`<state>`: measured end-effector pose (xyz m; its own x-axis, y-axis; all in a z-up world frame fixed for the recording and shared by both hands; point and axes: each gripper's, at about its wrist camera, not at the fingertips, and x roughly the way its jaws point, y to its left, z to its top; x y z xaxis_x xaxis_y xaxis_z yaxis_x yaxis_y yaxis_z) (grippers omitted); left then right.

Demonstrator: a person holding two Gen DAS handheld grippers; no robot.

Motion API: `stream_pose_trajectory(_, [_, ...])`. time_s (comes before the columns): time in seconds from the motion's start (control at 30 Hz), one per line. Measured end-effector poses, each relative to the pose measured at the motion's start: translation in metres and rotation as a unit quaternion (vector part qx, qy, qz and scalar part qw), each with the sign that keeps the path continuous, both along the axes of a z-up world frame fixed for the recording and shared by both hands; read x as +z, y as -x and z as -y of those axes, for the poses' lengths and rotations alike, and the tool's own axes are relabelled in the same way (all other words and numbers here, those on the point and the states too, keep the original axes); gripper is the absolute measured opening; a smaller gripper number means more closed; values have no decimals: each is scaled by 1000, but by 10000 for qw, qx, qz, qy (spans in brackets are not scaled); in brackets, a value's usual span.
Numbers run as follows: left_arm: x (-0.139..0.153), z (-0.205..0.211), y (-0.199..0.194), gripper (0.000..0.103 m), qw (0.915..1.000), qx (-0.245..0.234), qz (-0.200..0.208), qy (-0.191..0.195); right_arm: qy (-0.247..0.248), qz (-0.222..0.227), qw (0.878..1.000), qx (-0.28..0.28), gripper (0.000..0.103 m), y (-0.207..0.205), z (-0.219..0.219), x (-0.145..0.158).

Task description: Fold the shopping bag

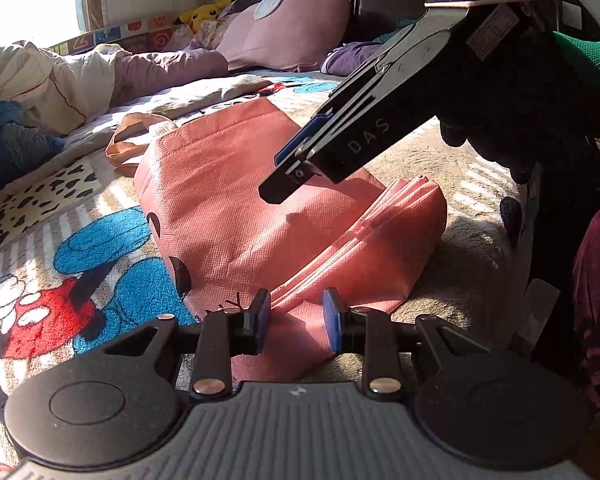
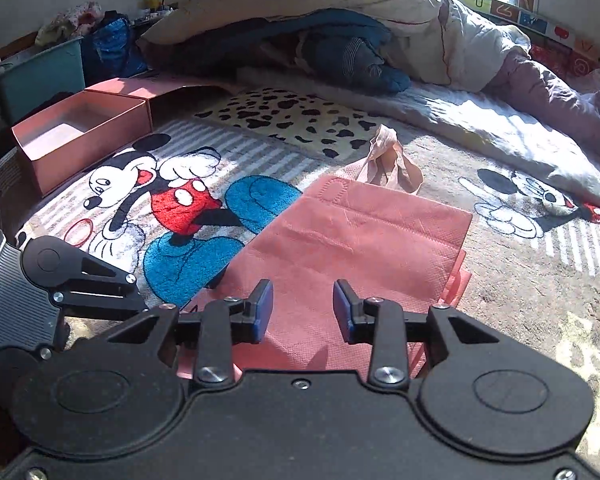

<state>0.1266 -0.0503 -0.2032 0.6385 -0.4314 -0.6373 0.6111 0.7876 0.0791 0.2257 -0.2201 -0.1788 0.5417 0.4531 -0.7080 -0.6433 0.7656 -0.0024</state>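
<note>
I see the bed covered by a plush cartoon-mouse blanket [image 2: 172,200], which carries everything. A heap of cream and purple quilts [image 2: 400,20] lies along its far edge. The salmon-pink non-woven shopping bag [image 2: 352,248] lies flat in the middle of the blanket, its tan fabric handles [image 2: 388,160] bunched at its far end; in the left wrist view its near end shows pleated side folds raised off the blanket. An open pink cardboard box [image 2: 76,136] sits at the blanket's left edge in the right wrist view. My left gripper [image 1: 296,320] has the bag's near corner between its blue pads, which press on the fabric. My right gripper [image 2: 303,308] hangs above the bag with its pads apart and nothing between them, held by a black-gloved hand [image 1: 512,92].
</note>
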Motion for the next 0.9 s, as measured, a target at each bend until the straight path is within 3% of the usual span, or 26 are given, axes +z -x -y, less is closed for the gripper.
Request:
stream_pose_trajectory(0.03, [0,1,0,27,10000,17,-5,-19,131,-59,9998,-147,32,-7,7,-14])
stream_pose_trajectory(0.1, [0,2,0,27,10000,36,-2,-40,-251,-321,9963,-763,27,-16,36,-24])
stream_pose_trajectory(0.27, [2,4,-7,27,9998,93,-181,-63,-166,-375,9964,-741,27,-1,60,-20])
stream_pose_trajectory(0.47, [9,5,-28,27,9971,-110,-723,-201,277,-38,9977,-618,28,18,57,-1])
stream_pose_trajectory(0.57, [7,5,-26,27,9972,-85,-711,-219,-301,686,9943,-764,28,51,81,24])
stream_pose_trajectory(0.6, [6,5,-26,27,9973,-69,-700,-216,-441,955,9922,-671,28,63,85,32])
stream_pose_trajectory(0.67, [6,4,-25,27,9973,-45,-710,-187,-570,1416,9882,145,24,98,77,43])
stream_pose_trajectory(0.8, [7,5,-25,27,9972,-31,-729,-178,377,1383,9703,1946,13,137,29,19])
stream_pose_trajectory(0.83, [7,5,-25,27,9973,-22,-719,-172,577,1294,9676,2091,10,137,21,9])
stream_pose_trajectory(0.9, [7,5,-25,27,9974,-2,-701,-157,372,981,9795,1717,4,117,23,-3])
